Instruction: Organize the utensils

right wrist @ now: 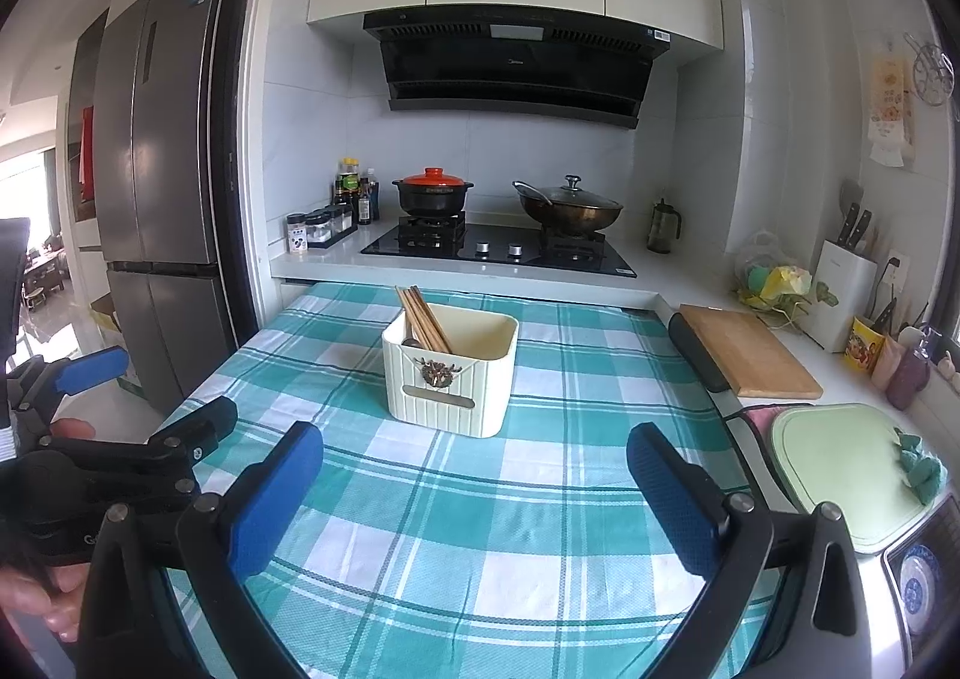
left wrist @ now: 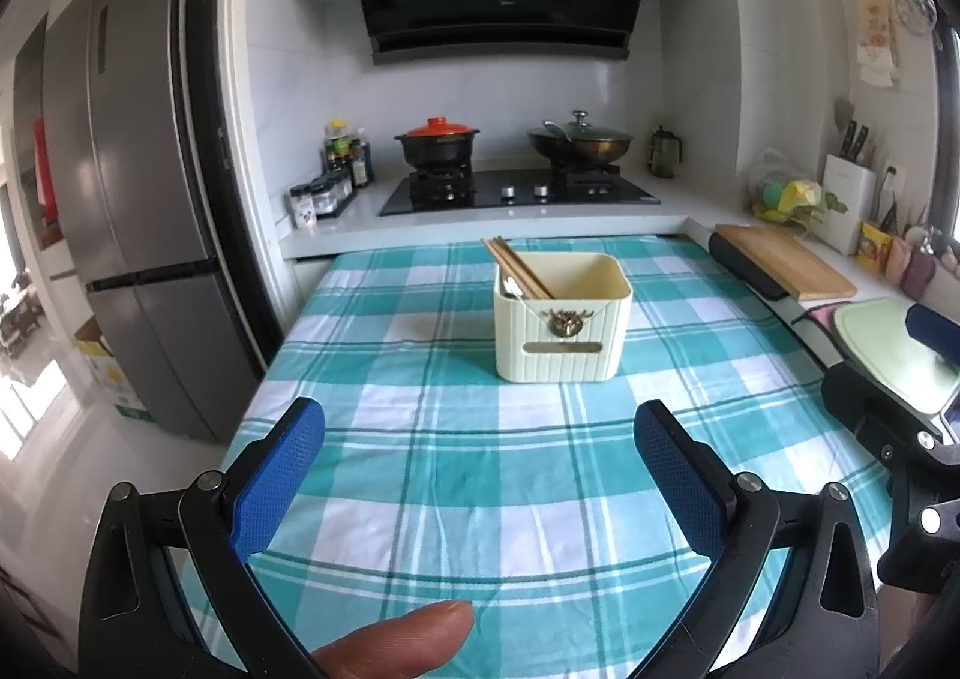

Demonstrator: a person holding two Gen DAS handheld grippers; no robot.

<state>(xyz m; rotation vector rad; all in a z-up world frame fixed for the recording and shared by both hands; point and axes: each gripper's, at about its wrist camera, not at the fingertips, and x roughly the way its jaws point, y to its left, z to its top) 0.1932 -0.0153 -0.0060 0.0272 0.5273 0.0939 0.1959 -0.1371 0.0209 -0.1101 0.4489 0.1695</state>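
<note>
A cream ribbed utensil box (left wrist: pixel 563 346) (right wrist: pixel 447 394) stands on the teal checked tablecloth (left wrist: pixel 468 475) (right wrist: pixel 480 529). Brown chopsticks (left wrist: pixel 517 268) (right wrist: pixel 423 319) lean in its left side, with a metal spoon (left wrist: pixel 511 286) beside them. My left gripper (left wrist: pixel 480 439) is open above the cloth, well short of the box, nothing between its blue pads. My right gripper (right wrist: pixel 474 460) is also open and empty, just in front of the box. A thumb (left wrist: pixel 399 643) shows at the bottom of the left wrist view. The left gripper body (right wrist: pixel 90 463) appears at the right view's left edge.
Behind the table runs a counter with a gas hob (left wrist: pixel 519 190), a red-lidded pot (left wrist: pixel 437 142) and a wok (left wrist: pixel 579 139). Spice jars (left wrist: pixel 321 193) stand at left. A wooden cutting board (right wrist: pixel 750 358), a green lid (right wrist: pixel 840 469) and a knife block (right wrist: pixel 843 292) line the right side. A fridge (left wrist: pixel 132 199) is on the left.
</note>
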